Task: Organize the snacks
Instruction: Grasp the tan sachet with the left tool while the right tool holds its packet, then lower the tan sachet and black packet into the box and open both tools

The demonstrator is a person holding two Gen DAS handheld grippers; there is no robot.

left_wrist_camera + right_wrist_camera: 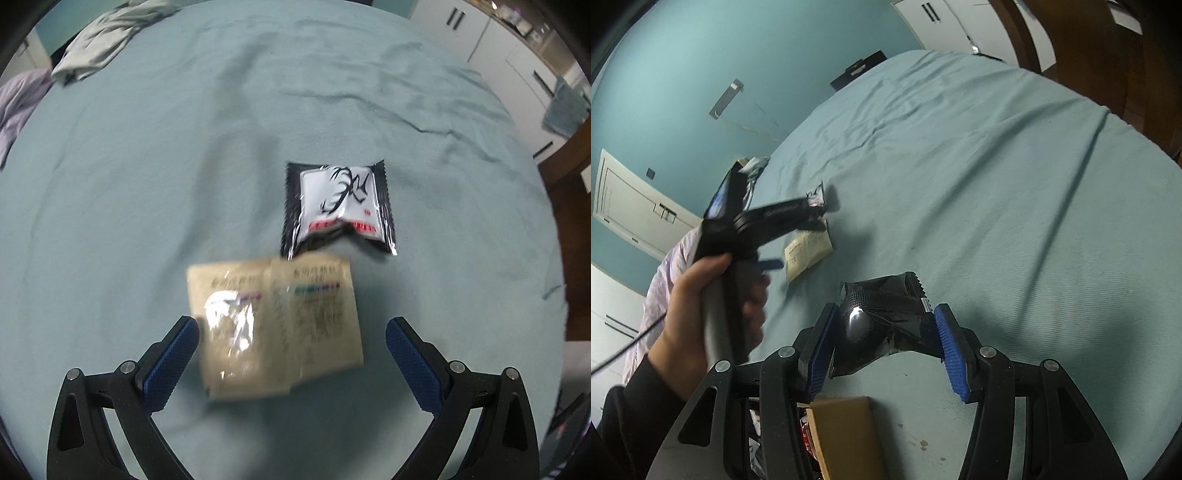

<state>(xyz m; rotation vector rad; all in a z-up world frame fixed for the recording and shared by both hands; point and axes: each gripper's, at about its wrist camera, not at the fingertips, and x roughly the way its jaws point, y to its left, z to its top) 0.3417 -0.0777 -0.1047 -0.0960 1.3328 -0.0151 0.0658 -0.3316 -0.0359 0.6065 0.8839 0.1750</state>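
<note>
- The left gripper (pixel 291 350) pointed steeply down over the teal bedsheet (pixel 147 184), its blue pads wide apart and grasping nothing.
- Two beige snack packets (pixel 273 325) lay side by side and overlapping on the sheet, between the spread fingers but touched by neither pad.
- Just beyond them, to the far right, was a black-and-white packet (pixel 338 206), flat on the sheet.
- In the right wrist view a hand (pixel 701 310) held the left gripper's handle at the left.
- The right gripper (pixel 886 347) was clenched on a black foil packet (pixel 882 317), above the near edge of the bed.
- Below it, at the near edge, was a cardboard box (pixel 846 435) with packets inside.
</note>
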